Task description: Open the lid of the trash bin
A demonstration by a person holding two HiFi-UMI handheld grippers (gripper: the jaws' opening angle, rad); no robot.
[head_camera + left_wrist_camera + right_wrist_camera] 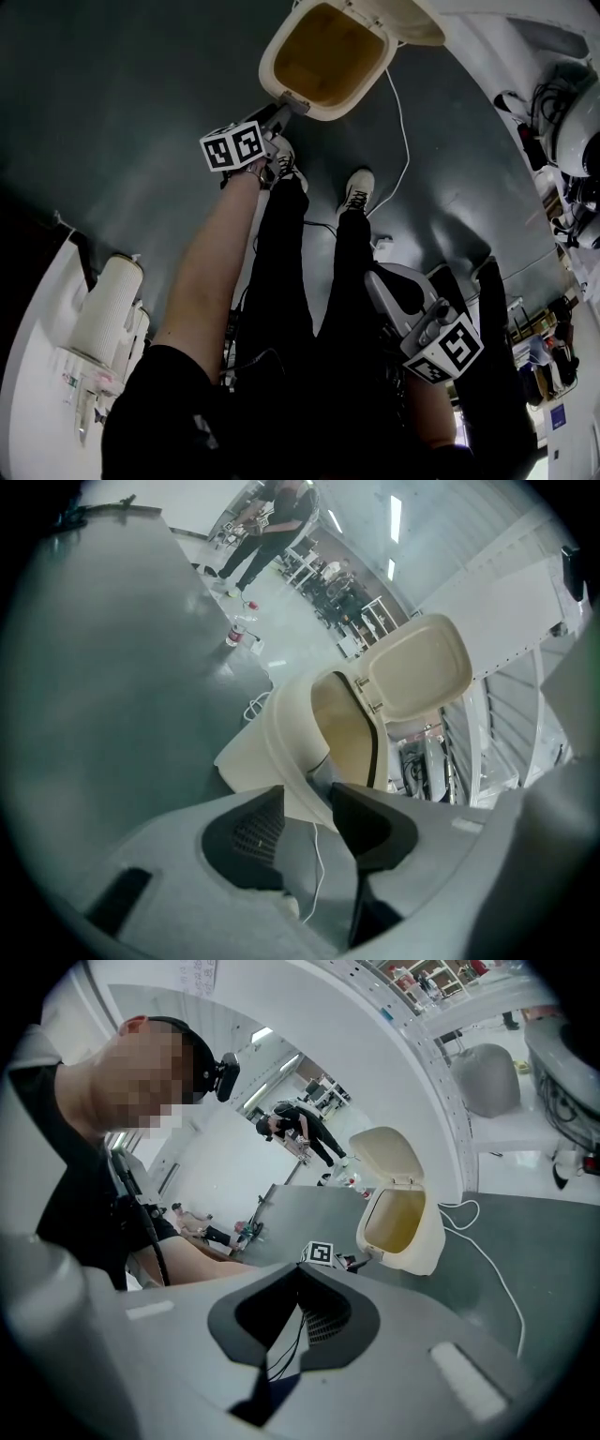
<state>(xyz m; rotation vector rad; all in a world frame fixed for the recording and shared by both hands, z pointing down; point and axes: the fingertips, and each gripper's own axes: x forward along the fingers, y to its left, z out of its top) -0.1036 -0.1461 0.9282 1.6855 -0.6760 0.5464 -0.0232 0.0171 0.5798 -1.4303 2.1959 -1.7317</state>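
Read lid-opening as done, w/ trash bin (330,113) on floor (122,103) nr its far edge, lid (422,667) swung up, L gripper (307,794) fingers apart astride front rim (281,747) w/o pinching, R gripper (300,1271) fingers together & empty; judged next to need only backing L off.

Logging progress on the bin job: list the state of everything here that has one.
lid: open, swung up and back.
trash bin: upright on the floor, mouth uncovered.
left gripper: jaws apart, at the bin's front rim.
right gripper: jaws together, empty.
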